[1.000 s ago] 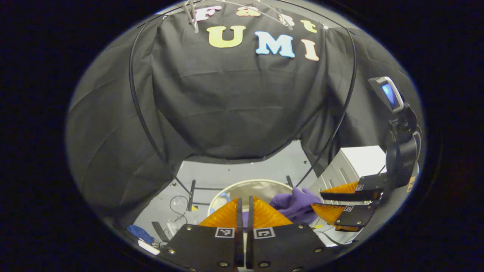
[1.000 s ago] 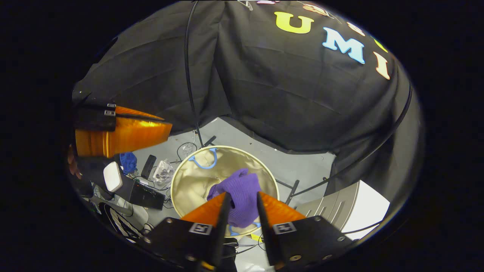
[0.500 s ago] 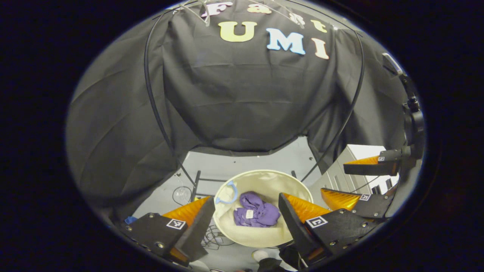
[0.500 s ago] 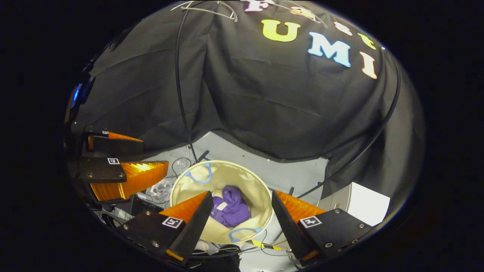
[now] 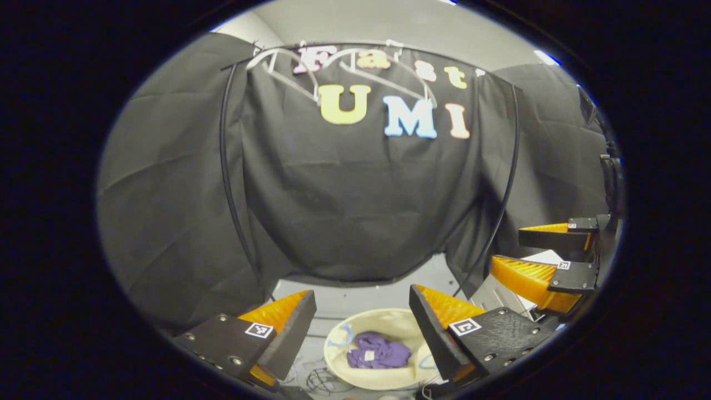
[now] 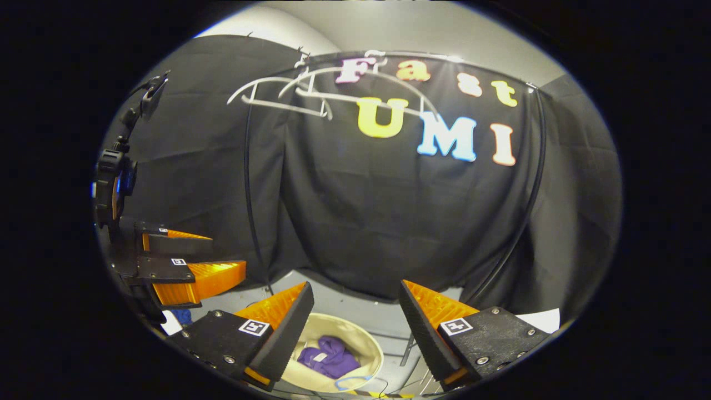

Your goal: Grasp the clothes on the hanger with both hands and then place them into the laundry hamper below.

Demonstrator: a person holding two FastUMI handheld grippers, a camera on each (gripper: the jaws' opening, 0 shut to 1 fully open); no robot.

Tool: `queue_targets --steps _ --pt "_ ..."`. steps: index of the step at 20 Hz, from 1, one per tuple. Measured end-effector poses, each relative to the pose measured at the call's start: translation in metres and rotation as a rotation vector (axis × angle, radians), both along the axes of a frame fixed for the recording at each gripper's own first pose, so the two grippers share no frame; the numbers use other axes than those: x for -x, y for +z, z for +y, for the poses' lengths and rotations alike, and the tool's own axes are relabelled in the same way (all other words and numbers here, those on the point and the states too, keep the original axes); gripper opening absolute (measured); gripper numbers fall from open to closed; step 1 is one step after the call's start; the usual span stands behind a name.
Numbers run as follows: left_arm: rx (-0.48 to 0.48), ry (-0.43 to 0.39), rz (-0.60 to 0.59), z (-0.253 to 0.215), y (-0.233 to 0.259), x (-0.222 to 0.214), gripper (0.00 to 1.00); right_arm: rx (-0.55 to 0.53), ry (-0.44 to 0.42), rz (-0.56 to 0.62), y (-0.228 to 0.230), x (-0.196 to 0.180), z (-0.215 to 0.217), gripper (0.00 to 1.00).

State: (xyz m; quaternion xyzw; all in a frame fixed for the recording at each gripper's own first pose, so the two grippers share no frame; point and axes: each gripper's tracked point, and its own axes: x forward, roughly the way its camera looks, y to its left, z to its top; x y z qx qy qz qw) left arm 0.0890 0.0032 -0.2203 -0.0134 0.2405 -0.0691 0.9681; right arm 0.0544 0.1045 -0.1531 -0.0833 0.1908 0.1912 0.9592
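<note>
Whereas both grippers were aimed down at the hamper (image 5: 383, 378) half a second ago, they are now tilted up, so bare hangers (image 5: 289, 66) are seen high on the rail. The left gripper (image 5: 361, 316) and right gripper (image 6: 355, 314) are spread wide, holding nothing. The clothes (image 5: 379, 354) lie bunched inside the hamper. A white tag on the clothes cannot be read.

Garment tag (image 5: 368, 354) apparently blank; nothing else legible.
</note>
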Motion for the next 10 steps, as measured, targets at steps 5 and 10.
queue_targets --steps 5,10 --pt "0.031 0.040 -0.148 0.002 0.102 -0.008 0.98 -0.069 -0.064 -0.227 0.100 -0.006 -0.036 0.96" --pt "0.075 0.064 -0.298 -0.006 0.193 -0.005 1.00 -0.124 -0.131 -0.357 0.163 0.019 -0.092 0.96"
